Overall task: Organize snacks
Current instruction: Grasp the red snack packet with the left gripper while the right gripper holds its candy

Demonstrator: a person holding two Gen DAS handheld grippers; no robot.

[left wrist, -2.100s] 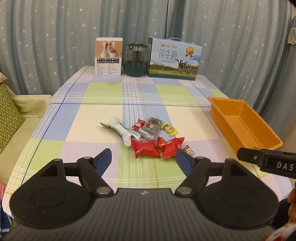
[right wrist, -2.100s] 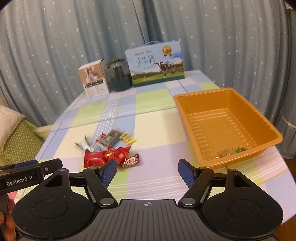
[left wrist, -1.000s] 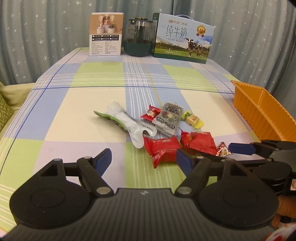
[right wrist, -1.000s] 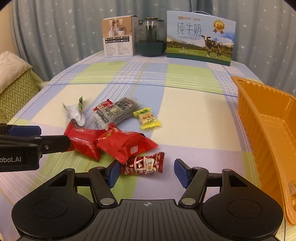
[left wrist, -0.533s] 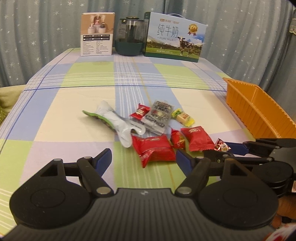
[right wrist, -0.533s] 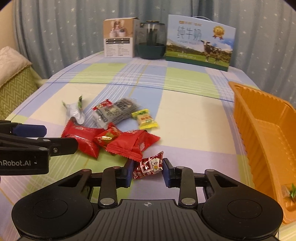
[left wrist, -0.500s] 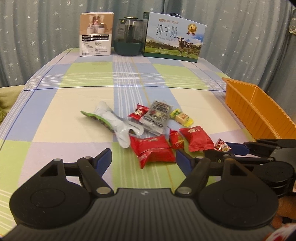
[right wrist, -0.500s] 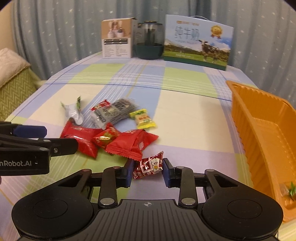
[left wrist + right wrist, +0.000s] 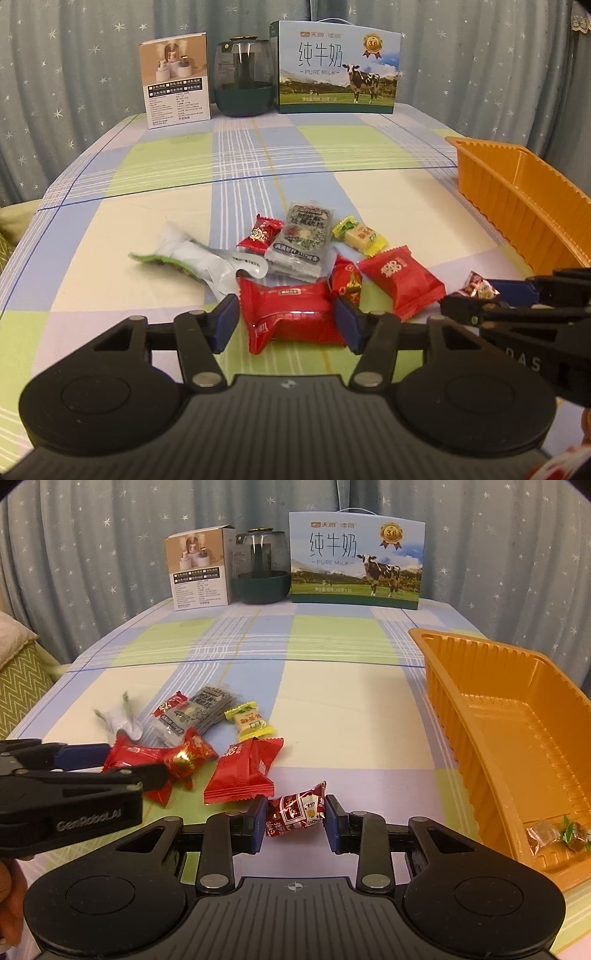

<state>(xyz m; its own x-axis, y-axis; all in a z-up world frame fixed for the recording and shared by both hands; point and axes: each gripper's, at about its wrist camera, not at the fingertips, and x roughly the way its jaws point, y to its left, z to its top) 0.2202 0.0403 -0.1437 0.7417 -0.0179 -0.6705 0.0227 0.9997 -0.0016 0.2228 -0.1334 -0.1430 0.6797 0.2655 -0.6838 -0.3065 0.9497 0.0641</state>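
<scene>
Several wrapped snacks lie in a loose pile on the checked tablecloth. My left gripper (image 9: 288,321) straddles a large red packet (image 9: 291,310), and its jaws are closing on the packet's two ends. It also shows in the right wrist view as the left gripper (image 9: 127,762). My right gripper (image 9: 295,819) is shut on a small dark red candy (image 9: 295,814), just right of the pile. From the left wrist view that candy (image 9: 478,288) pokes out of the right gripper (image 9: 476,295). A square red packet (image 9: 245,771), a red-gold candy (image 9: 188,757) and a yellow candy (image 9: 249,722) lie nearby.
An orange tray (image 9: 443,686) stands along the right edge with two wrapped candies (image 9: 554,834) in its near corner. A milk carton (image 9: 338,66), a glass jar (image 9: 243,85) and a small box (image 9: 177,81) line the far edge. A grey packet (image 9: 303,240) and white wrapper (image 9: 199,258) lie behind the pile.
My left gripper came forward and down over the large red packet and its jaws narrowed around it. My right jaws shut on the small dark red candy.
</scene>
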